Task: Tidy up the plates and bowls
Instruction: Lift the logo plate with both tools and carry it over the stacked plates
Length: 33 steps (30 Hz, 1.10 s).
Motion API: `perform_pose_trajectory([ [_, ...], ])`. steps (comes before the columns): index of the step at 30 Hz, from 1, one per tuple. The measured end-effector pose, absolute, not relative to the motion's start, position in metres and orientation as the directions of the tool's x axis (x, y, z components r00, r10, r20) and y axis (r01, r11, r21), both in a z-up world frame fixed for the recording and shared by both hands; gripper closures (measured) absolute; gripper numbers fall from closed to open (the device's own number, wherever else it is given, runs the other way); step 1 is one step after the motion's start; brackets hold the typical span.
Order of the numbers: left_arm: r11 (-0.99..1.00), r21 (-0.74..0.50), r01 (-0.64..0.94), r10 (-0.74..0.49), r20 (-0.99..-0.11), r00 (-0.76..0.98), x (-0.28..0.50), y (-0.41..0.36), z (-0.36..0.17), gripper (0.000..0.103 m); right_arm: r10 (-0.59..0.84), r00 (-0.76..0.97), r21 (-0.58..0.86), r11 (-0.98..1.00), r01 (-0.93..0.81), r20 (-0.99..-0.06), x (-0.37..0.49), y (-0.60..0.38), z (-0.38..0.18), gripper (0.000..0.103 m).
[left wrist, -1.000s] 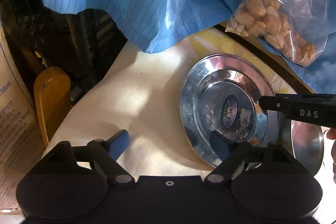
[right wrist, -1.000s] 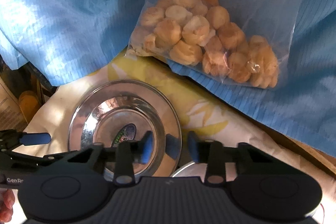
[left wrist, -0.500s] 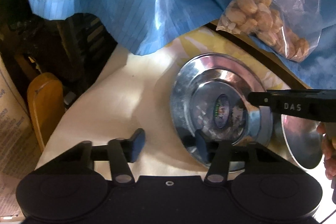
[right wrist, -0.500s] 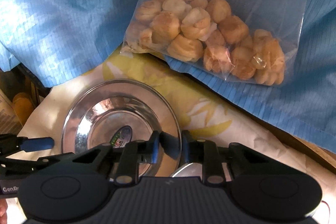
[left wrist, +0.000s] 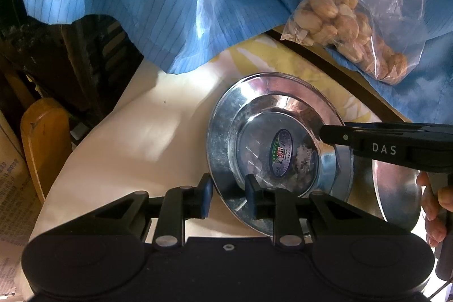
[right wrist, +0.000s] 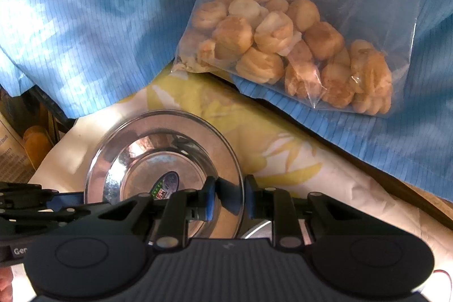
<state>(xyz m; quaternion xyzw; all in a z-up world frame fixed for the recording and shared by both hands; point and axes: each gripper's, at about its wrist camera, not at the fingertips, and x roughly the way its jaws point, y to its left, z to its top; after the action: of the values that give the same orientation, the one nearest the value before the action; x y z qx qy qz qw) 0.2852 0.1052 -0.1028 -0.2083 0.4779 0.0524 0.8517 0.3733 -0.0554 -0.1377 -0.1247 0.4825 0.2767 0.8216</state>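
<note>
Both views are lit by hard daylight; its source is out of frame. Bright patches are thrown on the pale cloth [left wrist: 121, 143] left of the steel plate [left wrist: 226, 132], with the plate's shadow cast toward that same side. Strong glare is seen on the plate's rim and inner wall [right wrist: 133, 157]; the blue fabric [right wrist: 85, 19] beyond the plate is partly washed out. The area far left of the plate is left dim, detail lost. Barrel distortion is evident toward the edges, corners are vignetted black. Focus is acceptable; mild softness and noise are noted throughout.
</note>
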Motion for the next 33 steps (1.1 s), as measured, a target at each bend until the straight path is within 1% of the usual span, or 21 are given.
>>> perform_pose_trajectory([
  [6,0.89,-0.339,-0.304,-0.13,-0.828,0.546,0.282,0.115,-0.104,0.081,0.337,0.38,0.063,0.813,-0.579,-0.862,0.372,-0.062,-0.132,0.08],
  [12,0.879,-0.356,-0.319,-0.13,-0.82,0.558,0.277,0.123,-0.103,0.081,0.359,0.393,0.063,0.801,-0.595,-0.847,0.365,-0.059,-0.123,0.082],
  [22,0.874,-0.386,-0.294,-0.148,-0.789,0.596,0.263,0.128,-0.095,0.081,0.391,0.411,0.078,0.796,-0.601,-0.824,0.353,-0.068,-0.104,0.084],
  [27,0.885,-0.389,-0.257,-0.156,-0.766,0.623,0.252,0.128,-0.079,0.081,0.418,0.434,0.092,0.796,-0.599,-0.798,0.336,-0.084,-0.086,0.084],
  [33,0.911,-0.374,-0.171,-0.184,-0.742,0.645,0.237,0.121,-0.05,0.081,0.462,0.464,0.123,0.796,-0.592,-0.755,0.309,-0.116,-0.058,0.085],
])
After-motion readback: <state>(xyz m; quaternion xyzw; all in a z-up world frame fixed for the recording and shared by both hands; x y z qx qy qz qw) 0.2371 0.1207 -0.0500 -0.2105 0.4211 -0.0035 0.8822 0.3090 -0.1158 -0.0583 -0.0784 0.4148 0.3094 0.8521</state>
